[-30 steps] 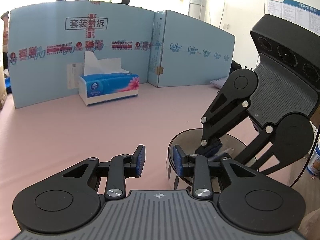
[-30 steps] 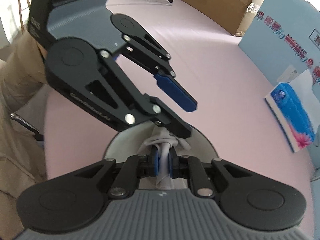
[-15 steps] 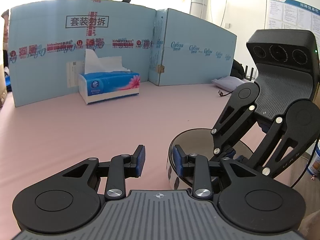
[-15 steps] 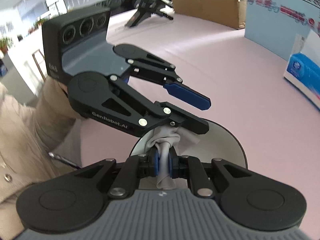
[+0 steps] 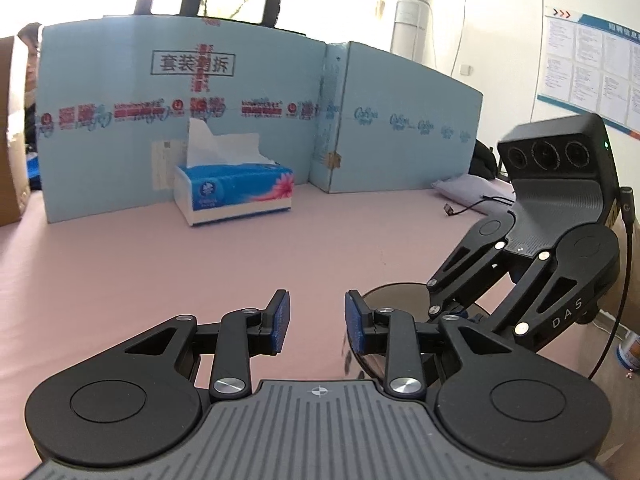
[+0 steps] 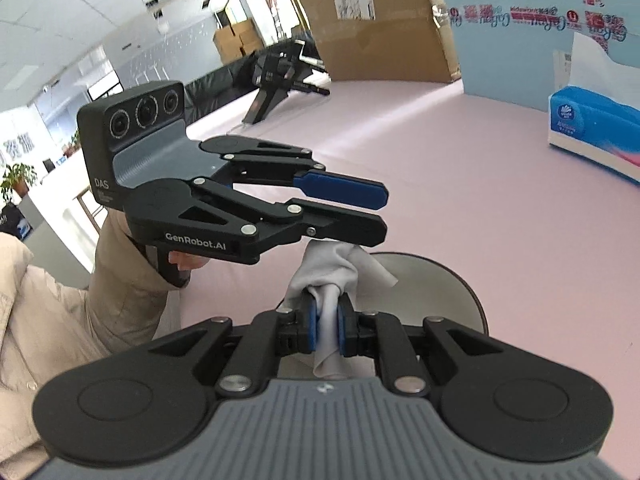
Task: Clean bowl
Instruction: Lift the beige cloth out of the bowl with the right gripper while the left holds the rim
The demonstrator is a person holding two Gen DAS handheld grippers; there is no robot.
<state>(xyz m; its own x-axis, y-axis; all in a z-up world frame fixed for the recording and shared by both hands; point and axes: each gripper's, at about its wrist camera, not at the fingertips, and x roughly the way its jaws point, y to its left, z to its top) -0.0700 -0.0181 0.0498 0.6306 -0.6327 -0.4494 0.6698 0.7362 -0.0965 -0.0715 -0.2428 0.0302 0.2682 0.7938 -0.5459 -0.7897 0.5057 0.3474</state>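
The metal bowl (image 5: pixel 400 296) sits on the pink table at the lower right of the left wrist view, partly hidden by both grippers. My right gripper (image 6: pixel 326 320) is shut on a bunched grey-white cloth (image 6: pixel 336 268) that hangs over the bowl (image 6: pixel 440 292). From the left, that gripper (image 5: pixel 448 314) slants down with its tips low over the bowl. My left gripper (image 5: pixel 318 322) is open with nothing between its blue pads (image 5: pixel 280 320). It hovers level just left of the bowl's rim. In the right wrist view the left gripper (image 6: pixel 380 212) is above the cloth.
A blue tissue box (image 5: pixel 236 192) stands at the back before tall blue cardboard panels (image 5: pixel 120 140). A cable (image 5: pixel 460 210) and a grey pouch lie at the far right. A brown carton (image 6: pixel 380 20) and a black stand (image 6: pixel 280 80) lie beyond. A beige sleeve (image 6: pixel 60 300) holds the left gripper.
My left gripper has come off the bowl's rim, rising and levelling out to the left. The right gripper has tipped lower and drawn back, with the cloth still pinched.
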